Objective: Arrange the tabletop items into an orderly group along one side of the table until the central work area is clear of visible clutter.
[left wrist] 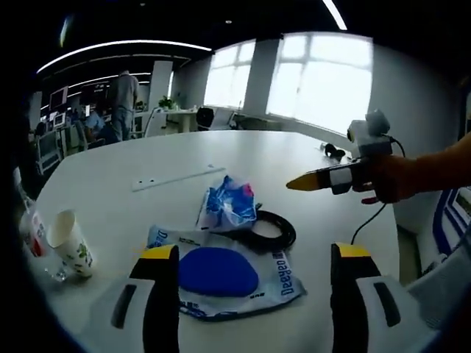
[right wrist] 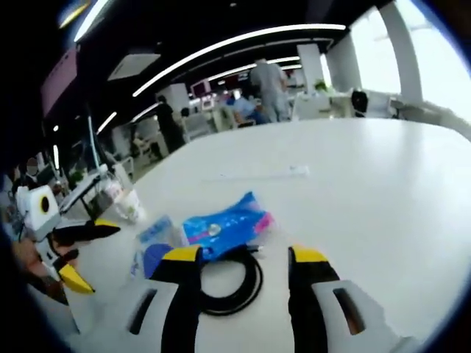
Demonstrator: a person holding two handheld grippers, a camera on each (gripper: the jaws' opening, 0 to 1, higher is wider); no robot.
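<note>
On the white table (left wrist: 110, 184) lies a white packet with a blue oval pad (left wrist: 217, 272), between the wide-apart jaws of my left gripper (left wrist: 255, 254), which is open and empty. Behind the packet are a blue-and-white printed pouch (left wrist: 228, 206) and a black cable coil (left wrist: 274, 232). My right gripper (left wrist: 302, 182) comes in from the right, held by a hand (left wrist: 397, 176) above the table. In the right gripper view, my right gripper (right wrist: 246, 255) is open, hovering over the cable coil (right wrist: 234, 287). The pouch (right wrist: 224, 224), the pad packet (right wrist: 154, 254) and my left gripper (right wrist: 92, 256) lie to the left.
A paper cup with green print (left wrist: 70, 243) and a second small container (left wrist: 33, 235) stand at the table's left edge. A thin white strip (left wrist: 176, 178) lies farther back. A small black object (left wrist: 335, 152) sits at the far right. People stand at desks (left wrist: 125, 103) beyond.
</note>
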